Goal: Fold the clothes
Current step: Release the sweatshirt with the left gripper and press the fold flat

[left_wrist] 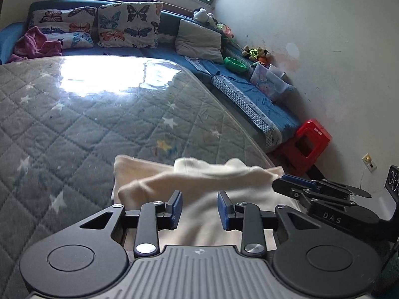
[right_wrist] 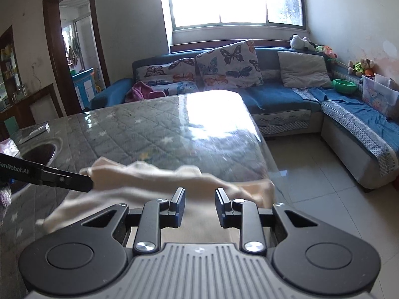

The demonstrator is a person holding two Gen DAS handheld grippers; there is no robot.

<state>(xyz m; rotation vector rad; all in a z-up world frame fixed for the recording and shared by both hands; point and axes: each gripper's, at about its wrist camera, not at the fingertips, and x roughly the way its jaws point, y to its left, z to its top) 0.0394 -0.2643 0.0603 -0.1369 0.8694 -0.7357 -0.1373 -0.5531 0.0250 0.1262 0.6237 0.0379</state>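
My left gripper hangs with its blue-padded fingers spread apart, nothing between them, just over the near part of the cream garment. My right gripper is spread the same way over the same cloth, empty. The garment lies rumpled on the near edge of the quilted star-print table cover, which sits under a clear glossy sheet. In the left view the tip of my right gripper reaches the garment's right corner; in the right view my left gripper's tip meets its left edge, and I cannot tell whether either touches the cloth. Beyond the garment, the cover shines with window glare. Past the table's far edge stands the blue corner sofa with butterfly cushions, a grey pillow and a green bowl
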